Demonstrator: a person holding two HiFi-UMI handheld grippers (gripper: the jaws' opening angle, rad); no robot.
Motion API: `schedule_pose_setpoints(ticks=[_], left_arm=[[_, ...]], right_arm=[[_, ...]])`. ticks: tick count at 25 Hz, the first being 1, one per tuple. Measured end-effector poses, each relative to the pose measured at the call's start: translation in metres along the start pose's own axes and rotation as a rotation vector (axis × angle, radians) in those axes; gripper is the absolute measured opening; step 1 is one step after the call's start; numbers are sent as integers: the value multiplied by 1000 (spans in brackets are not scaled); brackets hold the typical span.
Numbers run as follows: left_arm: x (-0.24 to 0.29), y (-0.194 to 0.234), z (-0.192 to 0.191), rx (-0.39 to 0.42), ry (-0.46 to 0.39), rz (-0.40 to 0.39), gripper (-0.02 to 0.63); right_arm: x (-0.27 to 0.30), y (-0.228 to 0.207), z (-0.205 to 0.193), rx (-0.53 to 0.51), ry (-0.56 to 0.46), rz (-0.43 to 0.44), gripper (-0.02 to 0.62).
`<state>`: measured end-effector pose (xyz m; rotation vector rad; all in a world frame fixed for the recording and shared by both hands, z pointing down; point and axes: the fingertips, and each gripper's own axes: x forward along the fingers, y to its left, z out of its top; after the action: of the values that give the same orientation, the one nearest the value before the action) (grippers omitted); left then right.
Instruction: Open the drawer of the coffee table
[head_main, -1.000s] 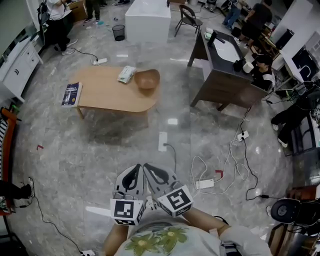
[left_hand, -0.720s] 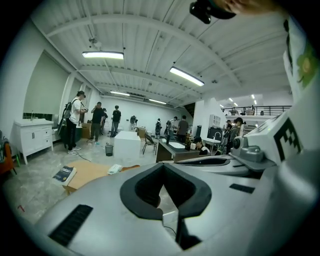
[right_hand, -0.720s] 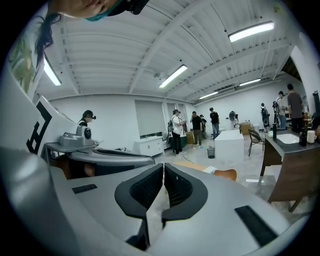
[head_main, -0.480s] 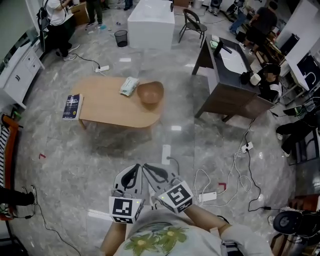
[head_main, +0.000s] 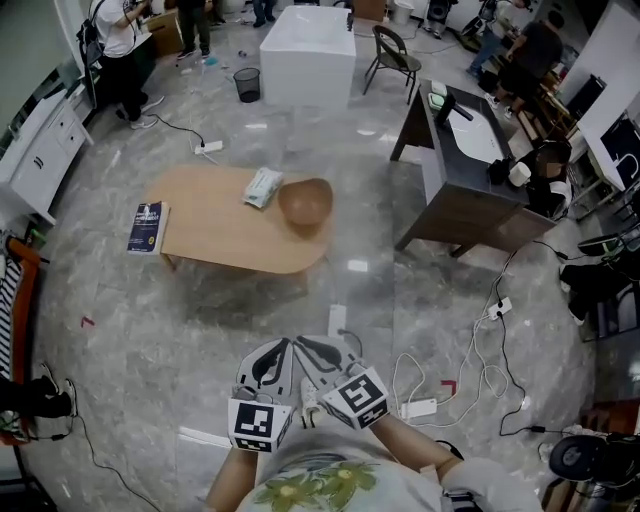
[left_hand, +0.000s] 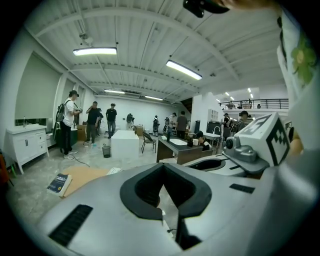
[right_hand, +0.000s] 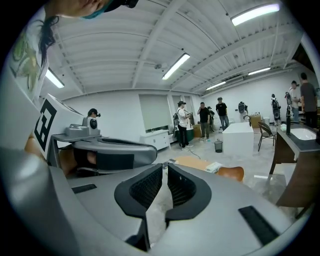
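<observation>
My left gripper (head_main: 278, 348) and right gripper (head_main: 305, 347) sit side by side close in front of me, both clenched on nothing. I judge this is the approach, so I should close in on the coffee table's near side, find the drawer front, which I cannot see from here, and only then part one gripper's jaws. The coffee table (head_main: 225, 235) lies well apart, far and slightly left of both grippers, its worktop carrying a book (head_main: 147, 226), a packet (head_main: 263, 186) and a bowl (head_main: 305, 202).

Left hand-held gripper (head_main: 283, 349), right hand-held gripper (head_main: 303, 347): jaws closed, empty, side by side.
</observation>
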<state>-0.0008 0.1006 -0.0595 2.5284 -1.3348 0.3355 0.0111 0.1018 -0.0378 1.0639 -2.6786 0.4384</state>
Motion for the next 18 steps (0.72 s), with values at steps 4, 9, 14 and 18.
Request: schedule_pose_setpoints(ticks=[4, 9, 14, 18], left_arm=[[12, 10, -10, -4, 27, -32, 4], [27, 30, -23, -20, 73, -79, 5], [48, 54, -27, -16, 105, -107, 4], [62, 74, -52, -34, 142, -116, 5]], right_arm=[[14, -10, -7, 23, 14, -29, 21], [39, -23, -16, 43, 44, -57, 21], [61, -40, -25, 41, 72, -85, 21], [78, -53, -39, 39, 82, -125, 21]])
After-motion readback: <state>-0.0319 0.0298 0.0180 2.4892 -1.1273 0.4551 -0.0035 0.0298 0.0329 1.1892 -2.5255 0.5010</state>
